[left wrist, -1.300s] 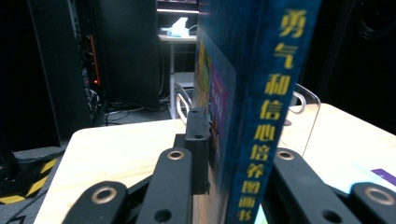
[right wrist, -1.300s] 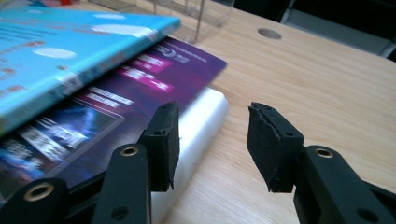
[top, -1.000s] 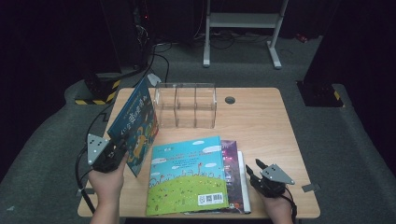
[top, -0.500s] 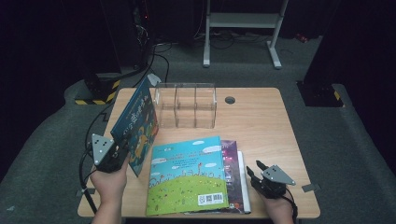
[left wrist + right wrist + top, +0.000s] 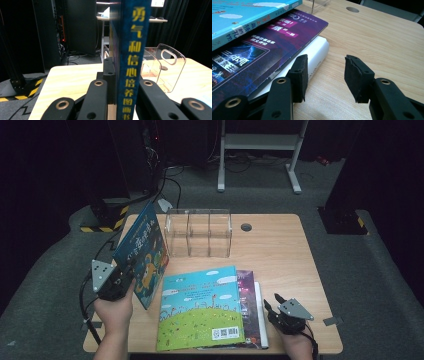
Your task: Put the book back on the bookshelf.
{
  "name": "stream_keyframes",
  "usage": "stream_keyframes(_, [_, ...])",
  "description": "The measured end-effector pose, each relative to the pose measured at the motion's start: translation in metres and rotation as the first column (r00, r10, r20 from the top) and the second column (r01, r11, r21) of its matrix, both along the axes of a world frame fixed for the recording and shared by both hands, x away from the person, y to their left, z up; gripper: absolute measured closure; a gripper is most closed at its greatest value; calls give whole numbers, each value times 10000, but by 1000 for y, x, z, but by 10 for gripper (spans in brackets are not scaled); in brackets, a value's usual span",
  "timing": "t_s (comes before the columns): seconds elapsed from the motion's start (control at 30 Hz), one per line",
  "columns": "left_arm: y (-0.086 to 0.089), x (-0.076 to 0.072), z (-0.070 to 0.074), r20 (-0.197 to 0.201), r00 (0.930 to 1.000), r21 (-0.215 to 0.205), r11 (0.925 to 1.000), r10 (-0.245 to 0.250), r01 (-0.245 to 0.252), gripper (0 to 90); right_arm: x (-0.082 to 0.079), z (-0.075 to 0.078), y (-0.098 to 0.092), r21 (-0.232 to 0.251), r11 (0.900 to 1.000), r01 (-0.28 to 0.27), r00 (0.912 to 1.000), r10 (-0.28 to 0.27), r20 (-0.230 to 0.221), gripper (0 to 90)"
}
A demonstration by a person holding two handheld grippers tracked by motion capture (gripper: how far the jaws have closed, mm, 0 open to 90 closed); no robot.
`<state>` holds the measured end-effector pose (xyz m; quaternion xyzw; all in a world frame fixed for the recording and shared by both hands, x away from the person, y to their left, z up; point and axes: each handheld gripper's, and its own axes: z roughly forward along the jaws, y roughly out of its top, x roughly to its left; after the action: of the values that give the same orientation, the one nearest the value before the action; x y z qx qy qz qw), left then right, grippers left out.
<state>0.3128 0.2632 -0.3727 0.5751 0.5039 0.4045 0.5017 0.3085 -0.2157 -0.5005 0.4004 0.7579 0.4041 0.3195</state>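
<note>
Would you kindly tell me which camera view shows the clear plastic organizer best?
The high view: the clear organizer shows whole, with its three compartments, on the table. The left gripper view shows one handled end beside the blue book; the right gripper view catches a bottom corner.

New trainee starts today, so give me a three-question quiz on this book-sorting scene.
1. True or false: the left gripper is shut on the blue book.
2. What lies right under the green book? A) purple book B) clear organizer C) bare table
3. What do the right gripper's jaws hold?

Key: 1 true; 2 A; 3 nothing, they stand open.
</note>
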Motion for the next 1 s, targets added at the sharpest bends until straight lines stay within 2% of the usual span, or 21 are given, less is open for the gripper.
stream_keyframes(0.2, [-1, 0, 8, 87, 9998, 79, 9998, -182, 181, 832, -2, 0, -1, -1, 10000, 73, 10000, -73, 16, 541])
stream_keyframes(0.33, [-2, -2, 15, 257, 9994, -147, 9996, -225, 229, 832, -3, 0, -1, 7, 10000, 85, 10000, -85, 13, 542])
stream_keyframes(0.53, [-8, 1, 30, 469, 9984, 11, 9995, -304, 304, 832, -4, 0, -2, -15, 10000, 40, 10000, -40, 42, 545])
stream_keyframes(0.67, [-14, 8, 39, 562, 9975, -99, 9990, -427, 434, 832, -5, 0, -2, 42, 10000, 64, 10000, -64, 24, 546])
stream_keyframes(1.0, [-37, 38, 51, 671, 9969, 319, 9987, -415, 394, 832, -5, 2, -5, 71, 10000, 32, 9999, -33, 99, 544])
